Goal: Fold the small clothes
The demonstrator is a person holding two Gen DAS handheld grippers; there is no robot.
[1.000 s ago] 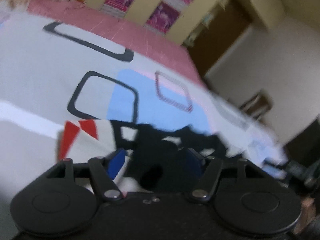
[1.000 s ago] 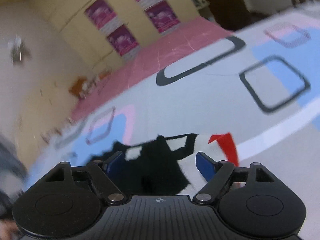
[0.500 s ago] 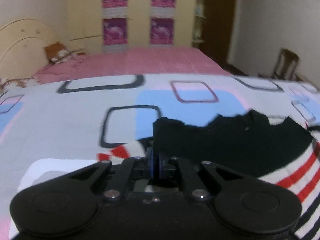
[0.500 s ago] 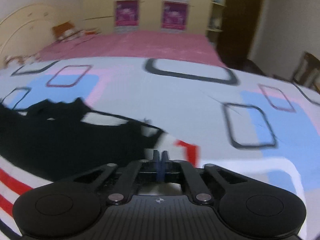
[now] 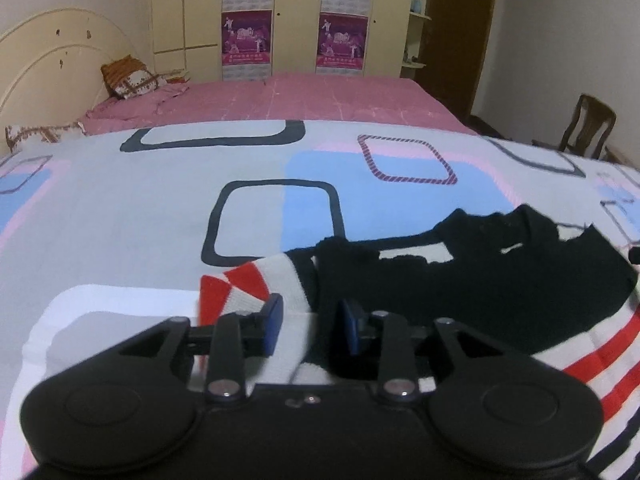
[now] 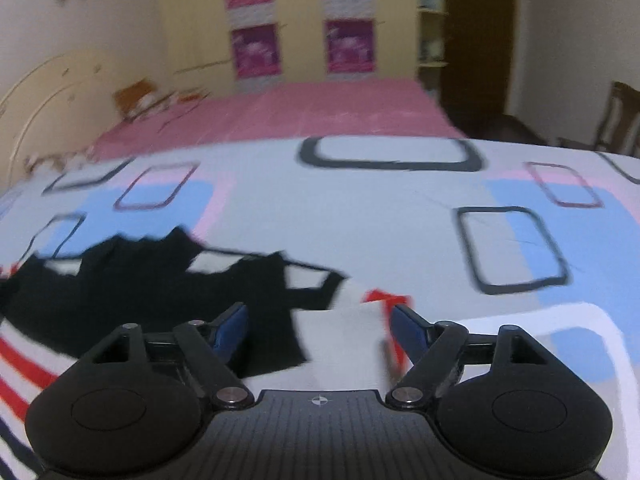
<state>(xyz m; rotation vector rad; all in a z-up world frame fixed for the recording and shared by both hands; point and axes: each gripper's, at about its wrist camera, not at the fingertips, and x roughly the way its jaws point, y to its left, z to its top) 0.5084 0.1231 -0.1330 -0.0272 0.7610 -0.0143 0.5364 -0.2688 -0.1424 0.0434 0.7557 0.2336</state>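
Note:
A small knitted garment (image 5: pixel 460 280), black at the top with white, red and dark stripes, lies flat on the patterned bedsheet (image 5: pixel 120 220). My left gripper (image 5: pixel 311 320) hangs low over its left corner. Its jaws are opening, and white and black fabric lies in the gap without being pressed by the blue pads (image 5: pixel 274 314). In the right wrist view the same garment (image 6: pixel 140 280) spreads to the left. My right gripper (image 6: pixel 320 328) is over its right corner, jaws opening wide, with a white and red flap (image 6: pixel 344 332) loose between them.
Behind the sheet lies a pink bedspread (image 5: pixel 300 96) with a pillow (image 5: pixel 128 78) by the cream headboard (image 5: pixel 48 52). A wardrobe with purple posters (image 5: pixel 248 36) fills the back wall. A wooden chair (image 5: pixel 588 128) stands at the right, beside a dark door (image 5: pixel 460 32).
Both views have rolled from tilted to level. Both grippers went from open to shut half a second ago and now stand apart again, with the garment corners lying loose on the sheet.

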